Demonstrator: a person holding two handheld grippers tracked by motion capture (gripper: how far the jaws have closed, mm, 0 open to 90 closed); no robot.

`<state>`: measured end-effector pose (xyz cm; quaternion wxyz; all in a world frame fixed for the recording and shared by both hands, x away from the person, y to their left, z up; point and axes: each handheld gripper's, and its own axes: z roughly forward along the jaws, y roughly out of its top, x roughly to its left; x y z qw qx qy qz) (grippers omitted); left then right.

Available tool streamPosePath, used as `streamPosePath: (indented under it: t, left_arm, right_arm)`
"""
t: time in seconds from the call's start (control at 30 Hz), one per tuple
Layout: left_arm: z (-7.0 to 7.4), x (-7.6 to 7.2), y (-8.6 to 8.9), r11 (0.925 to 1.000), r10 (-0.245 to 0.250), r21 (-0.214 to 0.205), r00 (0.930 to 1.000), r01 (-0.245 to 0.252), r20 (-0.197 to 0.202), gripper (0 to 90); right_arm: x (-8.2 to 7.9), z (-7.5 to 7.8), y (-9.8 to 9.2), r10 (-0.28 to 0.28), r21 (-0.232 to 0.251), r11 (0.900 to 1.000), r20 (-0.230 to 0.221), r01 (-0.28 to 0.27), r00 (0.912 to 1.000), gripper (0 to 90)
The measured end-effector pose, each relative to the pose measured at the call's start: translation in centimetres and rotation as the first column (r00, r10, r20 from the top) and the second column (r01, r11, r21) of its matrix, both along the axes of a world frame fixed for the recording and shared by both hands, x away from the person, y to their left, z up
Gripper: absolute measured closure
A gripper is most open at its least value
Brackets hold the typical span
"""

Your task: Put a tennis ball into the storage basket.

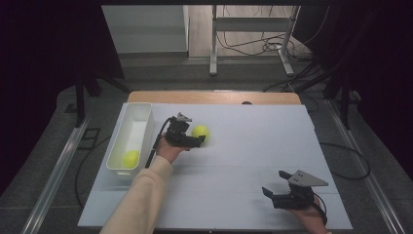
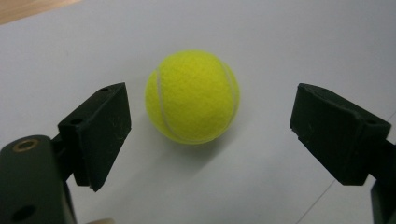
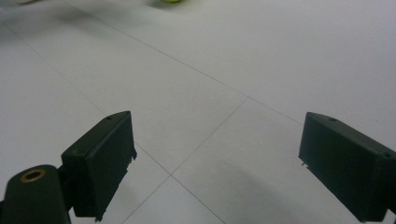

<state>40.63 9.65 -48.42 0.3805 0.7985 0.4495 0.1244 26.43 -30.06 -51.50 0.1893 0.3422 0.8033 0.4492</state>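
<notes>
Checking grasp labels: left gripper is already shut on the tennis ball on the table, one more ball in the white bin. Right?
Not shut. In the left gripper view the left gripper is open, jaws either side of the tennis ball, not touching. The other ball is in the white bin.

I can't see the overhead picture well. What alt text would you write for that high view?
A person's left hand holds open black tongs right beside a yellow tennis ball on a white table. A second yellow ball lies in a long white tub at the table's left edge. The right hand's tongs hang open near the front right corner, away from both balls.
</notes>
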Motion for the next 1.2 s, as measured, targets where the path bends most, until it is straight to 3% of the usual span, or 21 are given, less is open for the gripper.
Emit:
streamPosePath:
  t: [0.23,0.67,0.93,1.2]
  left_arm:
    - [-0.7,1.0,-0.2,0.9999,0.000,-0.012,0.9999,0.000,-0.014,12.9]
    - [-1.8,2.3,-1.1,1.0000,0.001,0.005,0.9994,-0.001,-0.034,11.6]
    - [-2.5,3.1,-1.6,0.9999,-0.004,0.009,0.9972,0.005,-0.074,10.2]
    - [-3.1,3.7,-2.3,0.9997,0.004,0.022,0.9960,-0.002,-0.089,9.9]
  right_arm:
    - [0.0,0.0,-0.1,-0.006,0.004,1.0000,0.000,0.006,1.0000,11.0]
    - [0.0,0.0,-0.1,-0.007,0.005,1.0000,-0.003,0.007,1.0000,11.1]
    - [0.1,0.0,-0.1,-0.008,0.006,1.0000,-0.004,0.008,1.0000,11.1]
    - [0.1,0.0,-0.2,-0.007,0.005,1.0000,-0.004,0.007,1.0000,11.1]
